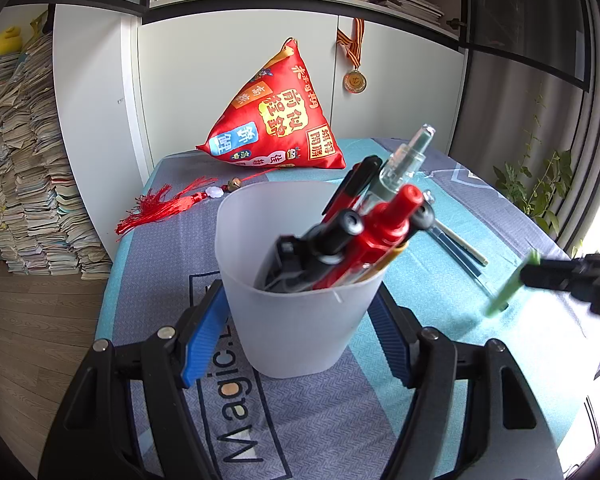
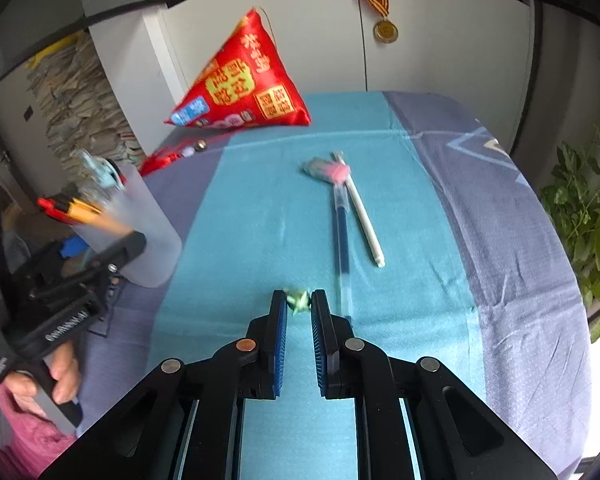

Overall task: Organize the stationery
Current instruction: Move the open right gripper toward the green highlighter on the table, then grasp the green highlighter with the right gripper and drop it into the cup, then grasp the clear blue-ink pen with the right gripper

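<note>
Left gripper (image 1: 296,320) clamped round frosted cup (image 1: 300,280) of pens (image 1: 364,240), cup upright on blue tablecloth (image 1: 460,340), not lifted as far as visible. Right gripper (image 2: 299,304) narrow, pinching green pen (image 2: 298,301) near its tip, pen blurred, long axis steeply tilted and roughly end-on to that camera; from left wrist view green pen sits right of the cup, near but apart, so likely needs carrying left and upending over rim. Still lying flat beyond right claw: blue pen (image 2: 342,240) and white pen (image 2: 364,216), side by side, axes pointing away, pink-capped item (image 2: 328,170) at far ends.

Both grippers (image 1: 300,320) (image 2: 299,304) clamped, angled downward
</note>
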Motion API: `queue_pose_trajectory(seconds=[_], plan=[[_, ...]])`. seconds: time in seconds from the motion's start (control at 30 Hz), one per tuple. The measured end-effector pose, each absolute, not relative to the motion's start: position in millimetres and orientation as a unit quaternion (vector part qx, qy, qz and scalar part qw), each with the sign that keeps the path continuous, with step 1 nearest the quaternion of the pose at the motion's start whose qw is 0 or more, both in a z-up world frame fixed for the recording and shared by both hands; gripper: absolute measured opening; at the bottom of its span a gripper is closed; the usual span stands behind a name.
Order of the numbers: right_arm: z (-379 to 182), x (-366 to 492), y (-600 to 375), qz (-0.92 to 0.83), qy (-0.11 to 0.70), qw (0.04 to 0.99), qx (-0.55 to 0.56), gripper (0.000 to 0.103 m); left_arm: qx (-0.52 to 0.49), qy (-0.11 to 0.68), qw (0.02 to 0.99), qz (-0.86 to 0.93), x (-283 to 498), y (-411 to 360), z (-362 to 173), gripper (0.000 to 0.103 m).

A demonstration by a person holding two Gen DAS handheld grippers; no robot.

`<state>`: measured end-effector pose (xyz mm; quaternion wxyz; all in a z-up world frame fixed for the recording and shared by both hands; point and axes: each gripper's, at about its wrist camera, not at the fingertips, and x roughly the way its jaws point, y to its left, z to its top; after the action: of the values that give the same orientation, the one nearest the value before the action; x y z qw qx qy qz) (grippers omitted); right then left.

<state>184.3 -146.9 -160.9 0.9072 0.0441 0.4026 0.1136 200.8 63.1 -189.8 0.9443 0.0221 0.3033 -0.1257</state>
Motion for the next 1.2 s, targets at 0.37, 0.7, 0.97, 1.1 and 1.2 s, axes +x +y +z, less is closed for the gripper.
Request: queue_pose_trajectory(seconds=[0.37,0.7,0.97,1.1,1.2], plan=[[-58.7,188.1,-98.5,0.22,0.3,0.927,0.047,0.013,0.022,0.303,0.944,-0.126,200.7,63.2,-189.9,0.07],[-53.1,231.4,-29.7,0.279,0.32,0.905,0.01,0.012,0.019,0.306,0.944,-0.126,199.9,65.4,-191.8,0.07],[-83.7,241.2,-30.5,0.267,0.365,0.892,0.009,0.013,0.02,0.307,0.943,-0.125,200.9,64.9,-191.5,0.07],[-75.3,227.6,-56.1,0.257,0.35,0.9,0.037,0.013,0.02,0.307,0.943,-0.126,200.9,65.7,-191.5,0.07],[-73.0,216.6,-84.2,0.241,0.339,0.908,0.047,0.013,0.02,0.307,0.943,-0.126,200.9,65.6,-191.5,0.07]])
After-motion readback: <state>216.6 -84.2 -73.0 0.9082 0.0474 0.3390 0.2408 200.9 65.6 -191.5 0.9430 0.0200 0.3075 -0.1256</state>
